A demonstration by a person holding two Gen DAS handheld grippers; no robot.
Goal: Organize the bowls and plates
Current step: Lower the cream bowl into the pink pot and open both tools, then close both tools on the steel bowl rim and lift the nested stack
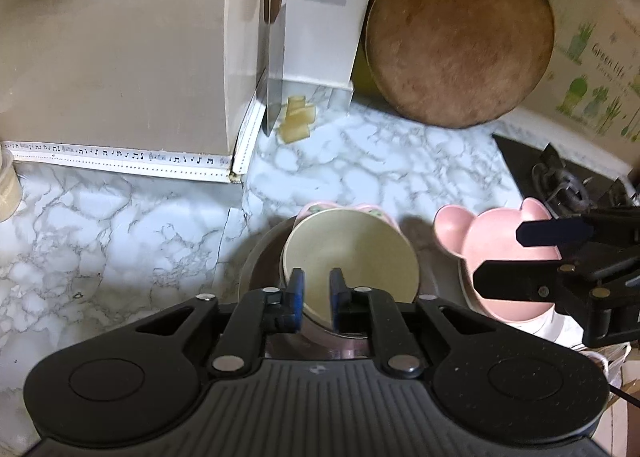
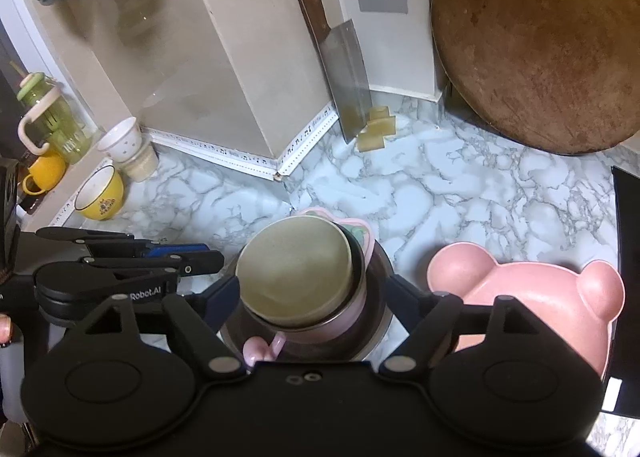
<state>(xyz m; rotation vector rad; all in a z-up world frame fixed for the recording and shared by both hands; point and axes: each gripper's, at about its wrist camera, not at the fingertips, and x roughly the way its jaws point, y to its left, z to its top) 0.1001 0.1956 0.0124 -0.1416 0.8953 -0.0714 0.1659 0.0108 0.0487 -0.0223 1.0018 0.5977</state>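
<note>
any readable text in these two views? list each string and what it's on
"Robot.AI": white lettering on the left gripper body.
"Green life": on the plant-print wall sticker; the smaller line under it is too blurred to read.
Yellow bowl: printed emblem, too small to read.
Music-note edge tape: symbols only, no words.

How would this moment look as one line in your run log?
stage: bowls nested | cream bowl tops stack | left gripper open over it | right gripper open astride stack | pink bear plate apart

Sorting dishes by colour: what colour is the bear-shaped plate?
The bear-shaped plate is plain pink, clearest in the right wrist view.
</note>
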